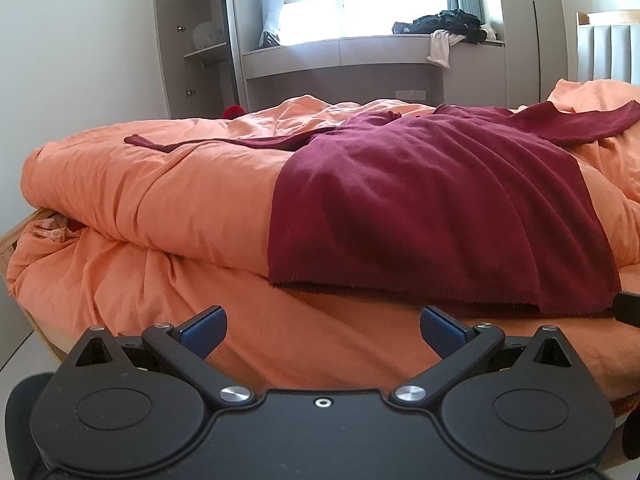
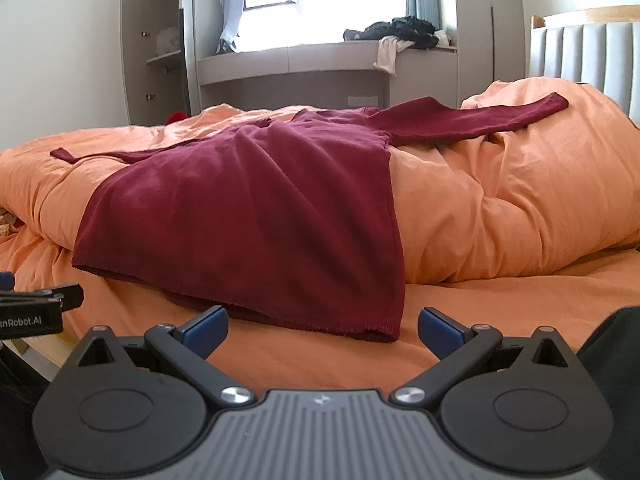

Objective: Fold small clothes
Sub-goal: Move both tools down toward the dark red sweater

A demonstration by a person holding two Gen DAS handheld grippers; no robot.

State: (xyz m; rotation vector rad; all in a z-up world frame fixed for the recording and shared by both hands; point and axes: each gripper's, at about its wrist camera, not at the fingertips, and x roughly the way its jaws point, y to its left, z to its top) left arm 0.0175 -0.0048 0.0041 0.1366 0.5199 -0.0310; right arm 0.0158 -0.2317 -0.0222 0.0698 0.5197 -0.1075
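A dark red long-sleeved top (image 1: 432, 200) lies spread flat over the orange duvet (image 1: 160, 192) on the bed, sleeves stretched out left and right, hem hanging toward me. It also shows in the right wrist view (image 2: 248, 216). My left gripper (image 1: 323, 330) is open and empty, low over the sheet just before the hem's left part. My right gripper (image 2: 322, 330) is open and empty, just before the hem's right corner (image 2: 384, 330). The left gripper's side (image 2: 36, 308) shows at the left edge of the right wrist view.
The orange duvet (image 2: 520, 200) is bunched high on the right. A grey padded headboard (image 2: 584, 52) stands at the right. Behind the bed is a window seat (image 1: 360, 50) with a pile of dark and white clothes (image 1: 452, 28), and an open wardrobe (image 1: 192, 40) at the left.
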